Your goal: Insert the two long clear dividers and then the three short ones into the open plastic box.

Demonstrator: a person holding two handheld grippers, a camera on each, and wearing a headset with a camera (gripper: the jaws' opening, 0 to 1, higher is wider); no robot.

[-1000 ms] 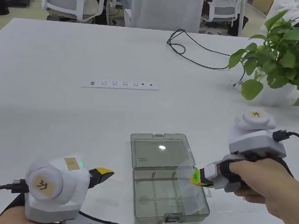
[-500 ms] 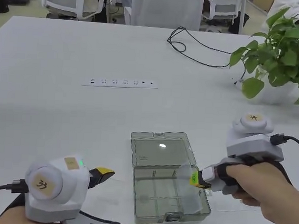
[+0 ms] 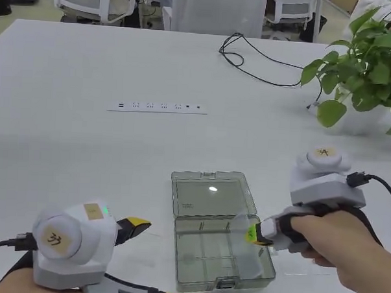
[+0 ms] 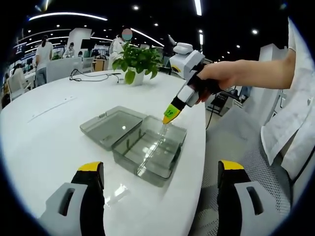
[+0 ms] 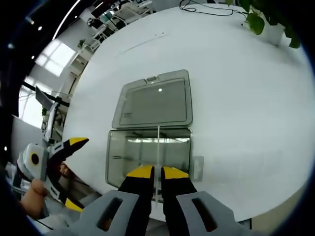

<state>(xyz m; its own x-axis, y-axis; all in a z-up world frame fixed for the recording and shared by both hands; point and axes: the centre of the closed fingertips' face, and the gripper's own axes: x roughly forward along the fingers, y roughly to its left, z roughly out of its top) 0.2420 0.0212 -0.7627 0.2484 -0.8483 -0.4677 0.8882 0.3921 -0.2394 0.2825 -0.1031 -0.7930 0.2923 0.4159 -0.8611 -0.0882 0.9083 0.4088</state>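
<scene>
Because the clear divider (image 5: 158, 142) must go edge-down into its slot, the right gripper (image 5: 152, 173) pinches it between almost closed jaws, upright over the open plastic box (image 3: 179, 253). The box lies at 6 o'clock on the table (image 3: 85, 148), with its lid (image 3: 213, 194) flat toward 12. The right gripper view shows the divider as a thin line near the box's middle. The left gripper view shows it from the side, its lower edge perhaps already inside. The left gripper (image 4: 160, 169) hangs at 8 o'clock, jaws wide, holding nothing.

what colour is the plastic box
The plastic box is translucent smoky grey, seen best in the right gripper view.
</scene>
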